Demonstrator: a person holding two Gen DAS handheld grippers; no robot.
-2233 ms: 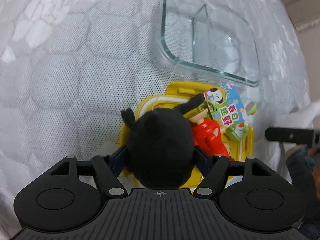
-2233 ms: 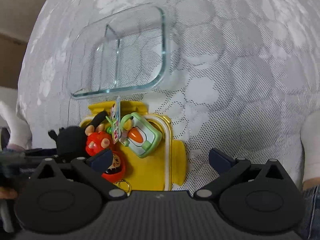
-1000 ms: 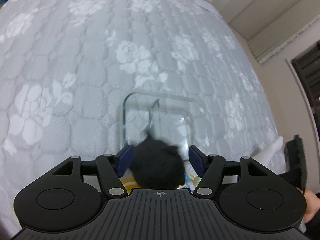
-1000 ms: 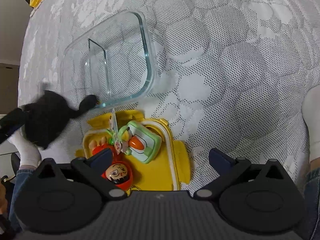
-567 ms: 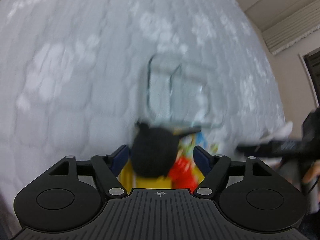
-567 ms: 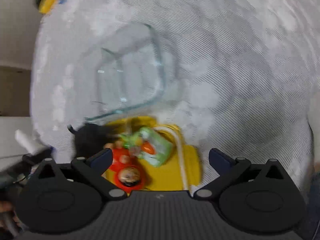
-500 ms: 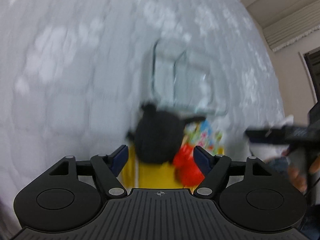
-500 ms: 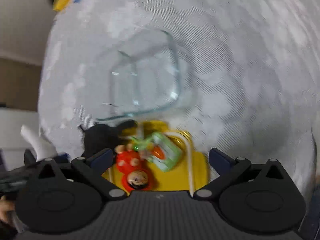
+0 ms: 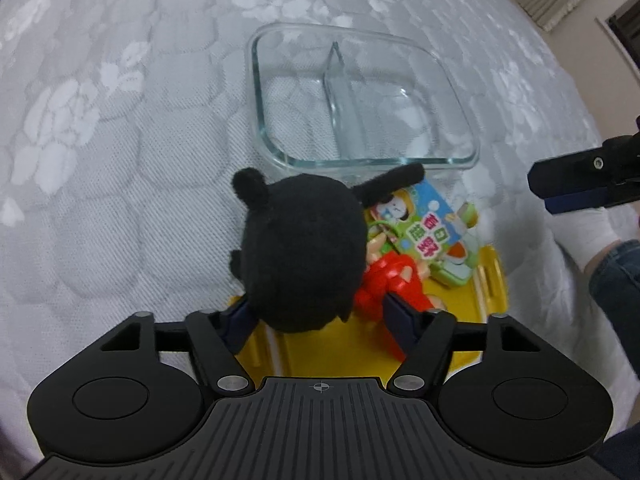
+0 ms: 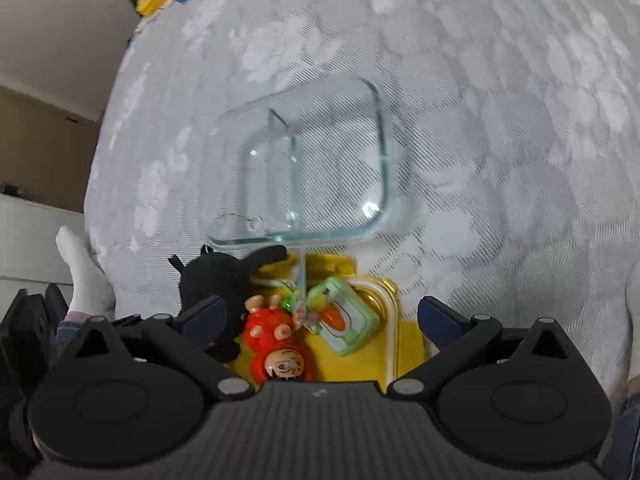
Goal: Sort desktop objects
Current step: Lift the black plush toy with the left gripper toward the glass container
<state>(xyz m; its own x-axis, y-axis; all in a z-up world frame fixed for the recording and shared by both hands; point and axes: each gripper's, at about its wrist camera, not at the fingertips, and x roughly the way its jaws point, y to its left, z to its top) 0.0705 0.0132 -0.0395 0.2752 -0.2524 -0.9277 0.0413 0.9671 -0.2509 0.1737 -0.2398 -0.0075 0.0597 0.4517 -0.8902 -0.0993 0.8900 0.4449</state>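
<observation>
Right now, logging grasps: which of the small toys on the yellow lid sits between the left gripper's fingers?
The black plush: only it lies between the left gripper fingers; the red figure lies beside it.
</observation>
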